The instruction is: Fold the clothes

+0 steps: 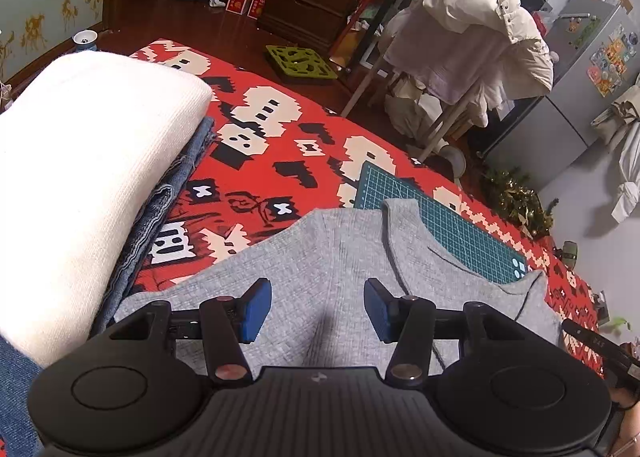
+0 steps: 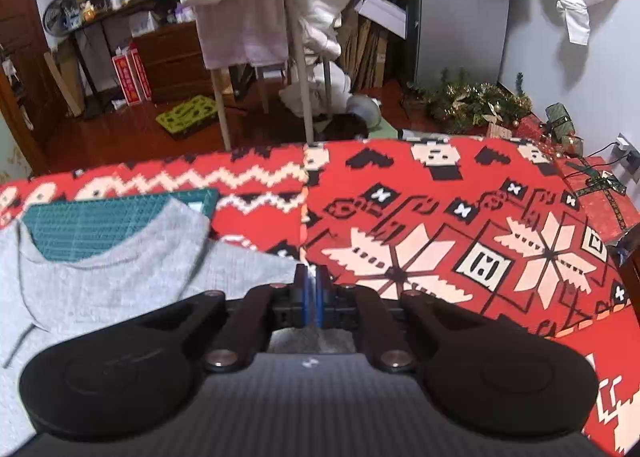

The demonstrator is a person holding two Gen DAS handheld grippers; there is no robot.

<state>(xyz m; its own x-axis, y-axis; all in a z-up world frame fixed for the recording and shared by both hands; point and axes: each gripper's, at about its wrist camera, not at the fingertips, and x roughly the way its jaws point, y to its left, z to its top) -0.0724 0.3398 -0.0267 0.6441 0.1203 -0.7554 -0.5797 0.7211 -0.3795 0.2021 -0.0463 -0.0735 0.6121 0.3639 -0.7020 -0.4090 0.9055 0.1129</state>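
- A light grey knit sweater (image 1: 344,257) lies spread on a red, white and black pixel-patterned blanket (image 1: 280,145). Its round neckline points away from the person and rests over a dark green gridded cutting mat (image 1: 448,217).
- Whether the blanket covers a bed or a desk cannot be told from these views.
- The left gripper (image 1: 318,309) hovers over the sweater's body with its blue-padded fingers spread wide and nothing between them. Grey knit shows under and between the pads.
- The right gripper (image 2: 311,293) has its fingers pressed together. A sliver of pale cloth seems to sit between the pads, and the sweater's right edge runs to that spot, so I judge it is pinching the garment's edge or sleeve there. The cloth in the pinch is too small to be sure of.
- The sweater lies to the left of the right gripper and straight below and ahead of the left one. Its long axis, hem to collar, runs away from the person toward the mat.
- A fold would turn on that axis: the pinched right side would cross leftward toward the middle, where the open left gripper is.
- On the left, a thick white folded knit (image 1: 80,177) sits on blue denim cloth (image 1: 168,193), a stack just beside the sweater's left side.
- The grey sweater looks flat and spread, not folded. One seam or crease runs from the collar down its right half.
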